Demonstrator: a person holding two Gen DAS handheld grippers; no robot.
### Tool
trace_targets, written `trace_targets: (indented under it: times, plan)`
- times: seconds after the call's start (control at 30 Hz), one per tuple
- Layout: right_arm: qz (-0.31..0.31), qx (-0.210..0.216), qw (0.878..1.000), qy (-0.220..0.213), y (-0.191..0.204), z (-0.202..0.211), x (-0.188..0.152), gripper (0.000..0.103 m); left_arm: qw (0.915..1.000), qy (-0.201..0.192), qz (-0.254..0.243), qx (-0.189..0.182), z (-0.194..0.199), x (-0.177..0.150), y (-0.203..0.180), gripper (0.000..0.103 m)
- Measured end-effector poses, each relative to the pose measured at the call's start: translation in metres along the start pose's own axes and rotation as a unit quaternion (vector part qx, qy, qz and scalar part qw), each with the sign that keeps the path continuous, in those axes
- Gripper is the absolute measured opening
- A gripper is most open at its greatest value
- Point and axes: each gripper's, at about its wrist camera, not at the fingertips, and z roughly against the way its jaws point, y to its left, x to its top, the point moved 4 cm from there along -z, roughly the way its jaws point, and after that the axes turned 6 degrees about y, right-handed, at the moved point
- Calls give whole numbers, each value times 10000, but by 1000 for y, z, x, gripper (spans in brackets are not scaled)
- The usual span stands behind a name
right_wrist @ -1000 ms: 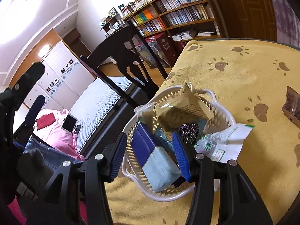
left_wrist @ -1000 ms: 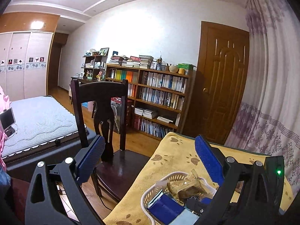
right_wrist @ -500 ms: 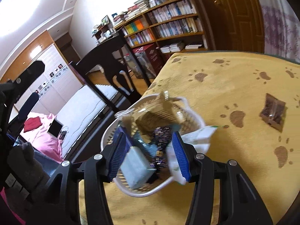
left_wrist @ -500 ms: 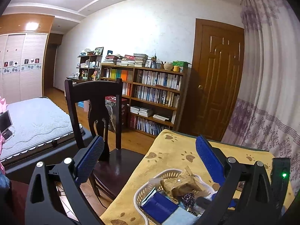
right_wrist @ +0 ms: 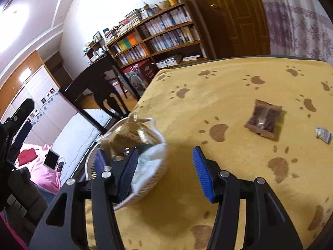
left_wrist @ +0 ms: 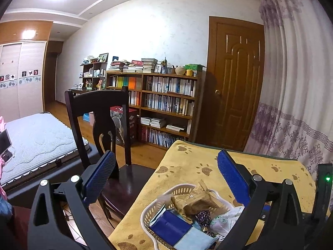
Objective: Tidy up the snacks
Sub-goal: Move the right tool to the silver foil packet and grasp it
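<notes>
Snacks are mostly piled in the white plastic lattice basket [left_wrist: 149,210] near the chair-side edge of the desk [right_wrist: 218,95], which has a yellow paw-print cloth on it. There's a blue-and-pale box [left_wrist: 177,231] and a tan crinkly packet [left_wrist: 193,202] in there. A brown clear-window packet [right_wrist: 264,120] and a small silvery wrapper [right_wrist: 322,134] lie loose, well apart from the basket. Left hand-held gripper [left_wrist: 166,177] is spread wide, holding nothing; right hand-held gripper [right_wrist: 164,162] is also apart and empty, just beside the basket.
</notes>
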Motion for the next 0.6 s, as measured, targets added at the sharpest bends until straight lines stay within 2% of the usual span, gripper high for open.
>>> trace_targets:
  times: [0.27,0.6]
  plan:
    - [-402,-535,9978,-36,-67,13,-4,55,10000,27,-83,-32,0,-2,-8,100]
    - [-819,-1241,9886,-232,-153,42,8,55,9993,83,-332,-144,1,-9,-28,100]
